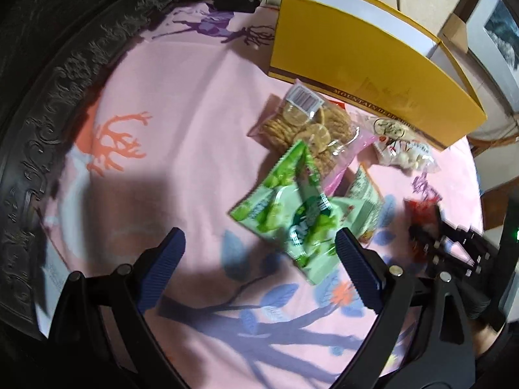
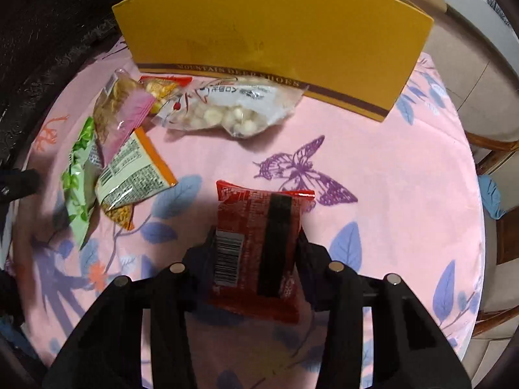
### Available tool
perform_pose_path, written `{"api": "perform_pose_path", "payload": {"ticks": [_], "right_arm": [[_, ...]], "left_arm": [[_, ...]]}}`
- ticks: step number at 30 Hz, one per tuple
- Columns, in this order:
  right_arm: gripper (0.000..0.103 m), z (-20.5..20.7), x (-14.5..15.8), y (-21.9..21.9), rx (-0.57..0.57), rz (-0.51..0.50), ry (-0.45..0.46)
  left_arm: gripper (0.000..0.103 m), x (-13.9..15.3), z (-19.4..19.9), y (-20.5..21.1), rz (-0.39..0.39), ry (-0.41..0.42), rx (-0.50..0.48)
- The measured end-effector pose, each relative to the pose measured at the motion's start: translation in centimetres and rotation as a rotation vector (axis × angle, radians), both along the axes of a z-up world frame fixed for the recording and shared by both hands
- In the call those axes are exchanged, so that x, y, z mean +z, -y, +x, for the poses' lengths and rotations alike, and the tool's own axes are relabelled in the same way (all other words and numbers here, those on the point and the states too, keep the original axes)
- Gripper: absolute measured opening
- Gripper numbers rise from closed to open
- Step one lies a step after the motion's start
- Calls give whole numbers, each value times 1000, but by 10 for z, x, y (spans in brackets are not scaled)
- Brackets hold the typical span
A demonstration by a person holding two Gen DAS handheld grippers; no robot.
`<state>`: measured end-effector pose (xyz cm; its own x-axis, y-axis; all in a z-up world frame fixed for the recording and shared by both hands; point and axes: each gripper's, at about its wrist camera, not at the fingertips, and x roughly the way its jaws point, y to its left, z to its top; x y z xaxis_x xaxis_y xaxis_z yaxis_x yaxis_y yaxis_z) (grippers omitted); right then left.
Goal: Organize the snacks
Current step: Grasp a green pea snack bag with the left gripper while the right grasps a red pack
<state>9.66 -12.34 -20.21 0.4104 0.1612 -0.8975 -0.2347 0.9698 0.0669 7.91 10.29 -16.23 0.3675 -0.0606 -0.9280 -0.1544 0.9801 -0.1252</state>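
Note:
My right gripper (image 2: pixel 256 240) is shut on a red snack packet (image 2: pixel 256 236) and holds it over the pink cloth. The packet also shows at the right of the left wrist view (image 1: pixel 421 217). My left gripper (image 1: pixel 259 246) is open and empty, hovering just short of a green snack bag (image 1: pixel 292 217). Behind that bag lie a clear bag of round crackers (image 1: pixel 301 126), an orange-edged packet (image 1: pixel 363 194) and a clear bag of white balls (image 2: pixel 223 110). An open yellow shoe box (image 2: pixel 275 39) stands at the back of the table.
The round table wears a pink cloth (image 2: pixel 373 162) printed with butterflies and leaves. A dark carved chair back (image 1: pixel 48 97) curves along the left edge. A padded chair (image 2: pixel 480 97) stands to the right of the table.

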Motion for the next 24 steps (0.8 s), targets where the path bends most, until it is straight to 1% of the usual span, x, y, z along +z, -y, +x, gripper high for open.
{"api": "perform_pose_path", "payload": {"ticks": [3,4,6,9,11,14,16,17,19,20,21,22,24], "right_arm": [[45,-8,2,-1,34,-17,-10],[45,-12,2,-3,44,-28,-1],[45,-15,1,-5,44,-32,6],[45,-17,2,-8,41,-29,2],[45,-15,0,-6,43,-23,1],[45,-14,-1,-4,46,-15,-2],[46,-13,-1,-3,47,-14,-3],[46,-11,-1,-3,48,-13,-3],[47,-11,-1,-4,49,-15,-1],[47,-12,-1,-4,49,-18,-1],[47,-12,-1,-5,49,-18,-1],[46,-11,-1,-4,47,-13,-2],[45,-11,0,-2,39,0,-5]], "left_arm": [[95,0,11,4,-34,0,67],[95,0,16,5,-43,2,97],[95,-4,26,8,-39,2,140],[95,-18,39,16,-11,-39,166],[95,-31,44,20,2,-82,179],[95,-55,42,24,17,-169,197],[95,-56,39,31,64,-158,171],[95,-58,39,33,76,-160,157],[94,-57,38,34,82,-134,150],[87,-56,37,34,86,-121,143],[67,-53,36,36,95,-92,123],[56,-48,35,39,104,-70,98],[48,-46,36,42,97,-70,54]]}}
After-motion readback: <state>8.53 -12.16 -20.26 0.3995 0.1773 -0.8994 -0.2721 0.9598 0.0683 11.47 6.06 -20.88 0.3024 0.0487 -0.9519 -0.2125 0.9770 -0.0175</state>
